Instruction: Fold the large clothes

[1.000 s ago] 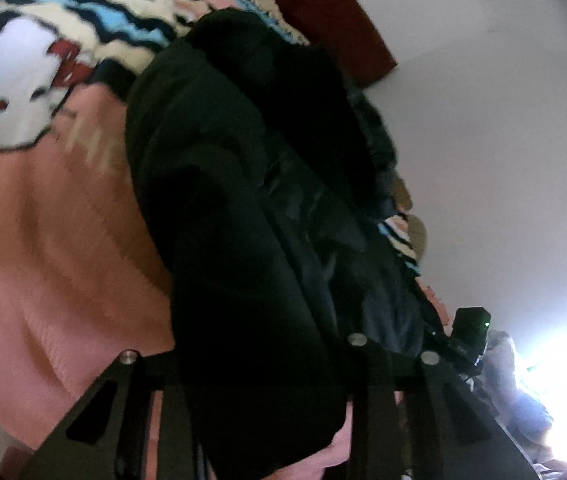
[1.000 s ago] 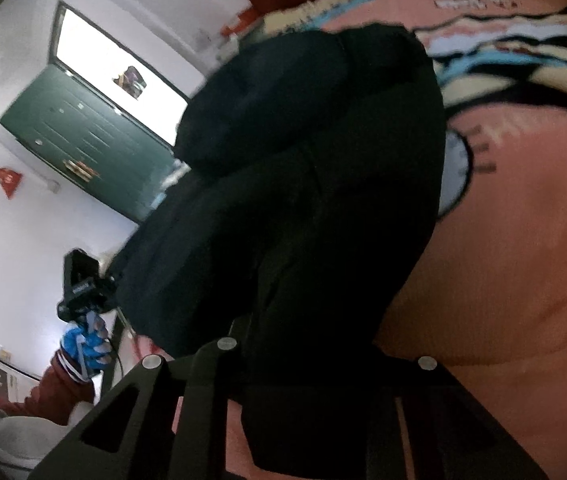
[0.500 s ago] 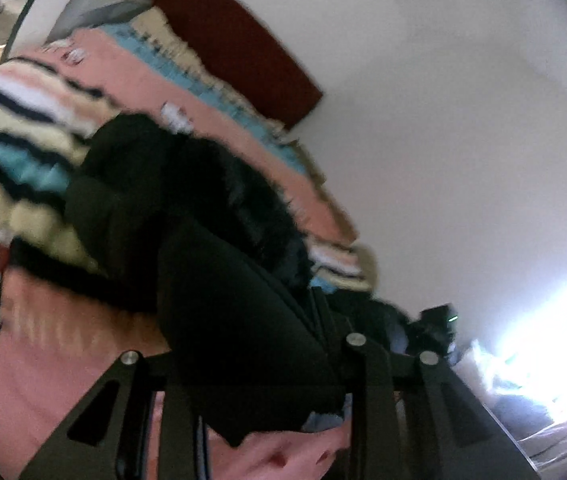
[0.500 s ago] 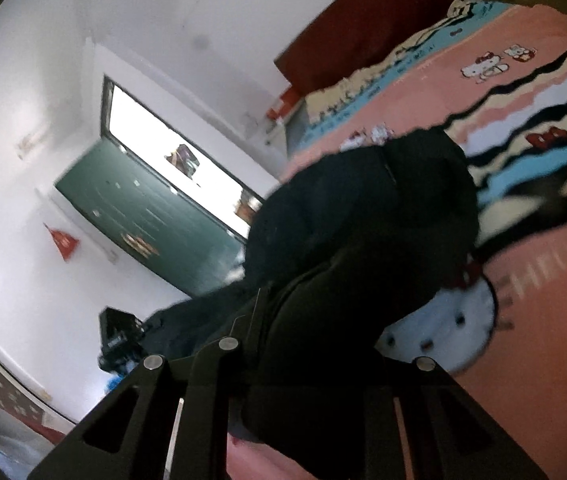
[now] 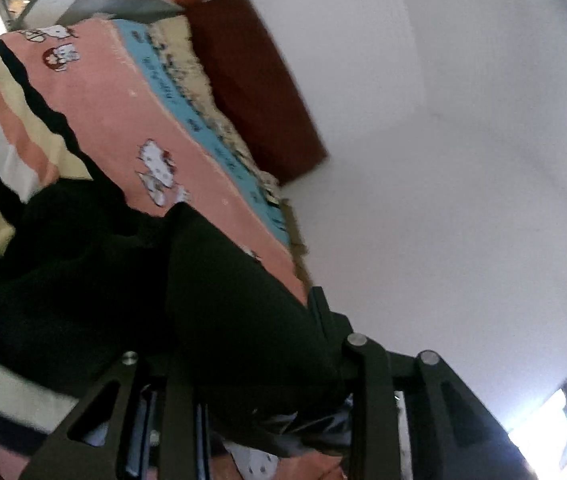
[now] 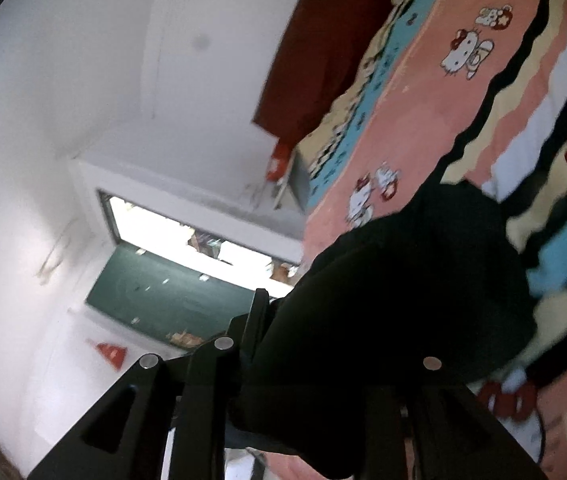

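A large black garment (image 5: 223, 300) hangs bunched over the pink cartoon-cat blanket (image 5: 123, 112) on the bed. My left gripper (image 5: 251, 344) is shut on a fold of it; the cloth covers the left finger and lies against the right finger (image 5: 319, 308). In the right wrist view the same black garment (image 6: 403, 300) drapes over my right gripper (image 6: 331, 344). Its jaws are opening with the cloth still bunched between them. Only its left finger (image 6: 259, 304) shows; the other is hidden under the fabric.
A dark red headboard (image 5: 251, 92) stands at the far end of the bed against a white wall (image 5: 463, 180). A bright window (image 6: 187, 236) with a green panel (image 6: 171, 300) below it is on the wall beside the bed. A bedside cabinet (image 6: 295, 184) stands near the headboard.
Both grippers have risen and swung with the garment. The views now take in the headboard and walls instead of the blanket up close. The other gripper has left both views.
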### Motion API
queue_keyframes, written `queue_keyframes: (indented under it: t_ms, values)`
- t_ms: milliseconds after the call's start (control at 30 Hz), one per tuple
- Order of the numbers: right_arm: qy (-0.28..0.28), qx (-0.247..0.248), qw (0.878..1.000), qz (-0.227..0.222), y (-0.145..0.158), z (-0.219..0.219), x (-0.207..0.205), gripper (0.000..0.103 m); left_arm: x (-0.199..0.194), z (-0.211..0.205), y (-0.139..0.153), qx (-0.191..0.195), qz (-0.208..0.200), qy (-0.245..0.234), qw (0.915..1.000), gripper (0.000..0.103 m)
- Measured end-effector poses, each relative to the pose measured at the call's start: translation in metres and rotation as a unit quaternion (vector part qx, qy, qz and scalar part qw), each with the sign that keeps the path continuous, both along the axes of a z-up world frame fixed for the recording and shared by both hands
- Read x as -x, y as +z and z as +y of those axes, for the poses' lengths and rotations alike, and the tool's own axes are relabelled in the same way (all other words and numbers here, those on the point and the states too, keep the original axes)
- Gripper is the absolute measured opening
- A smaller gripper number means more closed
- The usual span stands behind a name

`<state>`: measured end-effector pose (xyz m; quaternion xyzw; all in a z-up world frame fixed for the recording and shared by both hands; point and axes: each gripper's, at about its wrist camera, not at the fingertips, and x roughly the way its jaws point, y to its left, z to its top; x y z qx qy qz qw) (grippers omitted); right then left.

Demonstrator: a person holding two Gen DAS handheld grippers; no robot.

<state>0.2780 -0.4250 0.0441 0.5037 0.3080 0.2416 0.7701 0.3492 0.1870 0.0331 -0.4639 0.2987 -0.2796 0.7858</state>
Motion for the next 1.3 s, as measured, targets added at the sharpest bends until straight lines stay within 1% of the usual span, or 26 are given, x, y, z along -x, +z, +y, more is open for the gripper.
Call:
queue_keyframes:
  t_ms: [67,133,267,333,433,500,567,600,667,733,767,800,833,867,900,933,1000,1033,1067,1100,1167,1200,1300]
  values:
    - [-0.013,0.016,1.0,0.015,-0.002,0.003,-0.025,0.023,-0.034,-0.001,-0.006,-0.014,0.023,0.013,0.9996,0.029]
    - [-0.027,0.034,0.998,0.036,-0.006,0.004,-0.049,0.023,-0.069,-0.006,-0.015,-0.038,0.041,0.016,0.9983,0.03]
    - [-0.053,0.068,0.992,0.088,-0.028,0.008,-0.103,0.023,-0.126,-0.019,-0.04,-0.088,0.066,0.019,0.9938,0.032]
    - [-0.059,0.092,0.989,0.104,-0.04,0.01,-0.126,0.023,-0.154,-0.023,-0.058,-0.101,0.083,0.024,0.9911,0.034]
    - [-0.065,0.108,0.983,0.135,-0.066,0.015,-0.157,0.023,-0.191,-0.03,-0.094,-0.124,0.109,0.009,0.9862,0.037]
    - [-0.06,0.114,0.979,0.158,-0.087,0.019,-0.174,0.023,-0.203,-0.035,-0.121,-0.123,0.118,-0.001,0.9854,0.037]
    - [-0.053,0.112,0.979,0.163,-0.107,0.022,-0.187,0.023,-0.212,-0.037,-0.141,-0.108,0.111,0.0,0.988,0.037]
    - [-0.053,0.107,0.98,0.159,-0.115,0.022,-0.191,0.023,-0.213,-0.038,-0.146,-0.104,0.106,0.001,0.9889,0.037]
    - [-0.053,0.1,0.982,0.154,-0.123,0.022,-0.196,0.023,-0.218,-0.038,-0.154,-0.102,0.1,-0.002,0.9897,0.037]
    - [-0.049,0.095,0.982,0.153,-0.126,0.02,-0.201,0.023,-0.223,-0.037,-0.159,-0.09,0.108,-0.005,0.99,0.037]
    - [-0.048,0.092,0.983,0.154,-0.126,0.02,-0.202,0.024,-0.224,-0.035,-0.16,-0.083,0.114,-0.006,0.99,0.037]
    - [-0.047,0.086,0.983,0.154,-0.126,0.018,-0.203,0.027,-0.225,-0.033,-0.16,-0.076,0.122,-0.007,0.9897,0.038]
    - [-0.047,0.085,0.983,0.154,-0.123,0.017,-0.204,0.027,-0.222,-0.031,-0.156,-0.067,0.126,-0.006,0.9897,0.04]
    - [-0.048,0.084,0.983,0.155,-0.12,0.015,-0.203,0.031,-0.22,-0.027,-0.152,-0.05,0.13,-0.003,0.9902,0.044]
    - [-0.051,0.082,0.983,0.154,-0.115,0.013,-0.201,0.039,-0.216,-0.022,-0.145,-0.025,0.127,0.002,0.9915,0.047]
    - [-0.052,0.081,0.984,0.15,-0.111,0.012,-0.201,0.044,-0.211,-0.015,-0.138,0.004,0.117,0.01,0.9931,0.053]
    - [-0.057,0.09,0.985,0.136,-0.099,0.009,-0.198,0.068,-0.202,-0.002,-0.123,0.042,0.098,0.026,0.994,0.06]
    - [-0.062,0.096,0.985,0.132,-0.093,0.006,-0.196,0.074,-0.198,0.006,-0.116,0.056,0.089,0.037,0.9938,0.061]
    - [-0.071,0.105,0.984,0.124,-0.083,0.001,-0.19,0.081,-0.193,0.014,-0.107,0.059,0.083,0.049,0.9936,0.061]
    - [-0.08,0.112,0.983,0.118,-0.074,-0.004,-0.185,0.082,-0.188,0.021,-0.099,0.048,0.083,0.061,0.9935,0.061]
    - [-0.09,0.121,0.983,0.109,-0.058,-0.01,-0.177,0.082,-0.173,0.031,-0.082,0.012,0.084,0.078,0.9933,0.061]
    - [-0.093,0.129,0.982,0.104,-0.049,-0.011,-0.172,0.082,-0.165,0.034,-0.073,-0.009,0.082,0.081,0.9933,0.061]
    - [-0.087,0.161,0.98,0.077,-0.016,-0.005,-0.151,0.082,-0.146,0.029,-0.052,-0.057,0.072,0.076,0.9929,0.061]
